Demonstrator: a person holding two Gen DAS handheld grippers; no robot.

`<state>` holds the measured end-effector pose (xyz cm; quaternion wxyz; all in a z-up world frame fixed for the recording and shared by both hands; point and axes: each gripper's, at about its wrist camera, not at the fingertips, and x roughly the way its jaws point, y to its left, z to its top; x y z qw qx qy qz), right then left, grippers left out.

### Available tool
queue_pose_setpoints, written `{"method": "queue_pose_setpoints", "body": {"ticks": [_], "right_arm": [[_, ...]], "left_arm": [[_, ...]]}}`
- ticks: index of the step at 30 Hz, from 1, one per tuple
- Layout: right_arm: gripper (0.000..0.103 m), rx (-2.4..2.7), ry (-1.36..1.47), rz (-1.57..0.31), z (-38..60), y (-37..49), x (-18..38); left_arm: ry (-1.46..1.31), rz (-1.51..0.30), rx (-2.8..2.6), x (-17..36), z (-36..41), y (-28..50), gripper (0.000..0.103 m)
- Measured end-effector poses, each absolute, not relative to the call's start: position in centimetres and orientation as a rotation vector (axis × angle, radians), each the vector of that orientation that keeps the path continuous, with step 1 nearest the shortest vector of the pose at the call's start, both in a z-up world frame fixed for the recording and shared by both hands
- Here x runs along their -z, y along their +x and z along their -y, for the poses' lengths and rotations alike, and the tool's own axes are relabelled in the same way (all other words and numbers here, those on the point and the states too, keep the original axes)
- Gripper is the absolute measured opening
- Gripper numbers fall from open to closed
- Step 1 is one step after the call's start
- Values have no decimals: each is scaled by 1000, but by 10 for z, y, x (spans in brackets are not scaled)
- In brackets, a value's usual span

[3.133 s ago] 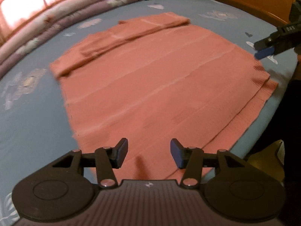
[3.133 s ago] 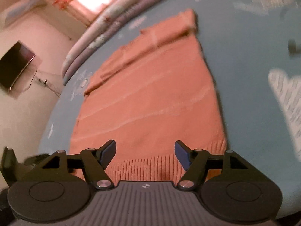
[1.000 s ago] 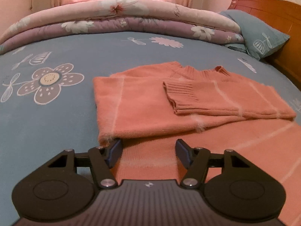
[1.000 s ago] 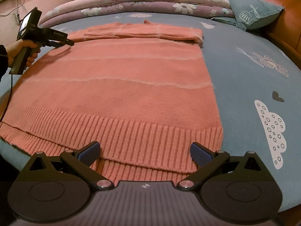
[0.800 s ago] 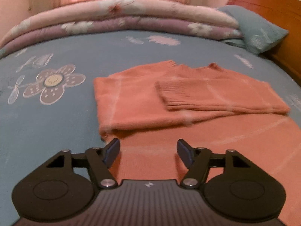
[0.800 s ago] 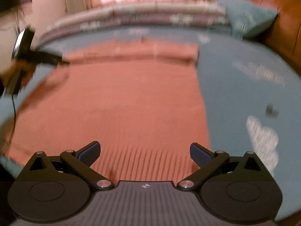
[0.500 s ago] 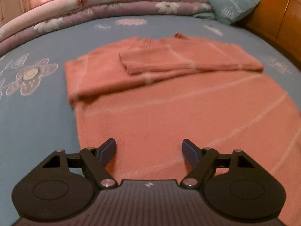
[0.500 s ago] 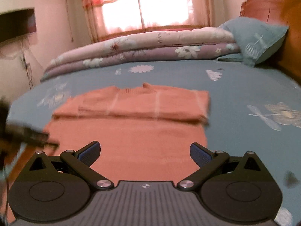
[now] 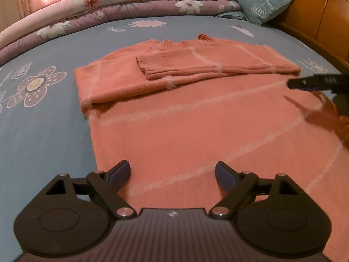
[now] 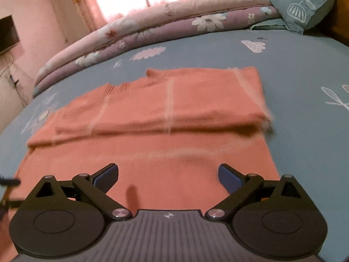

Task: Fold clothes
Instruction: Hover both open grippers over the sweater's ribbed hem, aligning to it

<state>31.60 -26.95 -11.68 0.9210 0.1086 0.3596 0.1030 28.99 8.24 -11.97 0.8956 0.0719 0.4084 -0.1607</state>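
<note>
A salmon-orange knit sweater (image 9: 196, 126) with faint pale stripes lies flat on the blue bed. Both sleeves (image 9: 196, 69) are folded across its chest just below the collar (image 9: 183, 42). My left gripper (image 9: 172, 174) hovers open over the sweater's left side, nothing between its fingers. In the right wrist view the same sweater (image 10: 152, 152) spreads ahead, sleeves (image 10: 174, 107) folded across the top, and my right gripper (image 10: 168, 176) stands open above the body. The right gripper's dark tip (image 9: 316, 83) shows at the right edge of the left wrist view.
A blue bedsheet (image 9: 43, 131) with flower prints surrounds the sweater. A rolled floral quilt (image 9: 130, 2) runs along the far edge, with a teal pillow (image 9: 261, 2) and wooden headboard (image 9: 316, 21) at the right. A wall TV (image 10: 7, 35) hangs at far left.
Both grippers have moved up from the hem end toward the sleeve end of the sweater. Both stay open; the left one's fingers stand wider apart than a second ago. The sweater has not moved.
</note>
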Motion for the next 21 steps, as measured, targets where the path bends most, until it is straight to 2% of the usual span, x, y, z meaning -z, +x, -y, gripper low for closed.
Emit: {"method": "queue_pose_setpoints", "body": {"ticks": [6,12,17,21], "right_arm": [[103,-219,129,-804,279,271,112],[103,-247,278,-829,271,263,89],[103,-248,268,-910,246,252,100],[103,-216,244,-916,245,221,102]], "left_arm": [[167,-864,327,115,-85,270,88],[204,-844,430,99,-57,246,88],[269,-913,482,112,-27,225,88],[207,-928,451,118,-33,200,89]]}}
